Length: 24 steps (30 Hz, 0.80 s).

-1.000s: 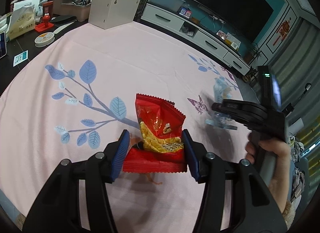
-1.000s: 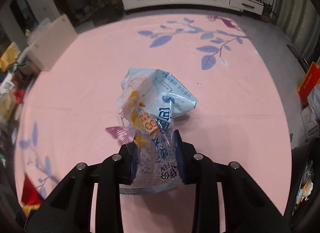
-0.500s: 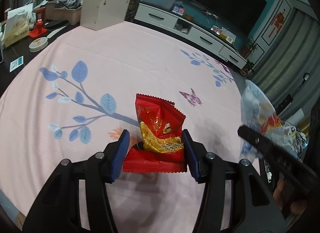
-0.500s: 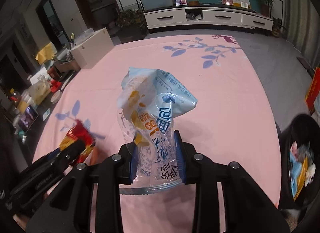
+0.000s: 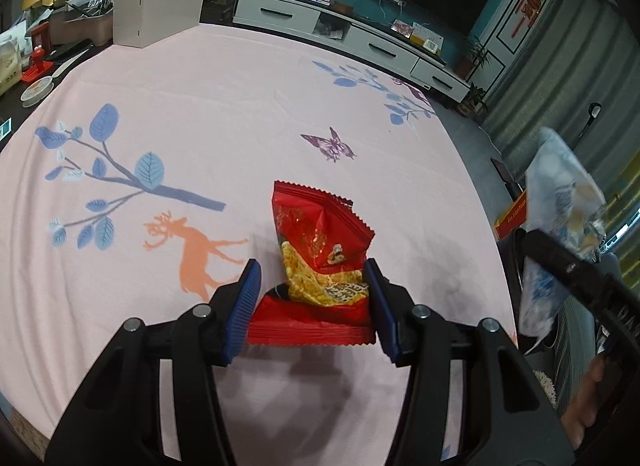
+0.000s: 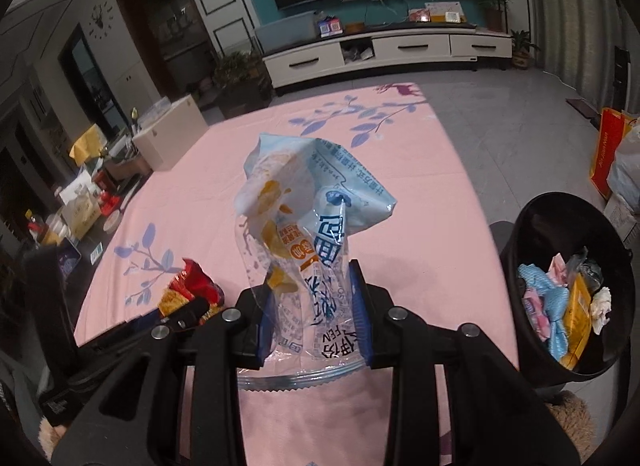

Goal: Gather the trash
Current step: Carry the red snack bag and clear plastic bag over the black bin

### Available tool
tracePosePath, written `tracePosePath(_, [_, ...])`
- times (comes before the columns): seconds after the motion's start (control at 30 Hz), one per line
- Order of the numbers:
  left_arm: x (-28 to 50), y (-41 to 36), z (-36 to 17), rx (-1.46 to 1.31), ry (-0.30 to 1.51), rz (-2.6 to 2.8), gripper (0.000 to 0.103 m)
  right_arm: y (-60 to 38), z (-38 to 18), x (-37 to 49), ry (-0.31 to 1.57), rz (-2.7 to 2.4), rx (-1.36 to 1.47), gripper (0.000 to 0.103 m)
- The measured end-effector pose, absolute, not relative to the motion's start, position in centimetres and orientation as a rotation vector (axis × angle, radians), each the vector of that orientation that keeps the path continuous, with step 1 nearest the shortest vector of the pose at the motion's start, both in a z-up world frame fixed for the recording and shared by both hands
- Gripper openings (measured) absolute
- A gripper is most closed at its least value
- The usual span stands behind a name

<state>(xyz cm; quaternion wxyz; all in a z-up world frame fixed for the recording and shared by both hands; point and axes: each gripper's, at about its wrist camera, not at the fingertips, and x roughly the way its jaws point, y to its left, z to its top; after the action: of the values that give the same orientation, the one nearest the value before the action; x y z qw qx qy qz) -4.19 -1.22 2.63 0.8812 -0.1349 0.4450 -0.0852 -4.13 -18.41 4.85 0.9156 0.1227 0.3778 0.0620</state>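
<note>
Both wrappers are now lifted off the counter (image 5: pixel 168 77): left gripper (image 5: pixel 312 302) clenching the red snack packet (image 5: pixel 320 242), right gripper (image 6: pixel 312 314) clenching the blue wrapper (image 6: pixel 308 217), nearing the black bin (image 6: pixel 520 234) beside the counter's right edge.

Clear wrapper (image 6: pixel 316 266) reads "FEN" upside down; orange bag (image 6: pixel 604 153) "Jin Xin Nian".

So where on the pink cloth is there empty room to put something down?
Most of the pink cloth is bare: the stretch between the white box and the purple butterfly, and the part around the orange deer. The dark table edge beside the white box is crowded with clutter, and the black bin already holds trash.
</note>
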Motion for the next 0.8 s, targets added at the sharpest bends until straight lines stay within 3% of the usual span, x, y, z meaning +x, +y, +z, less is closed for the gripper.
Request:
tracePosePath(0.23, [-5.8,-2.2,2.9,-0.305,0.918,-0.159,0.053,-20.1,6.3,-5.6,0.723,0.141,0.277,0.034])
tracePosePath(0.8, [-12.2,-7.5,12.1,-0.202,0.620,-0.271,0.053,-26.1,11.5,-11.7,0.490,0.099,0.354,0.035])
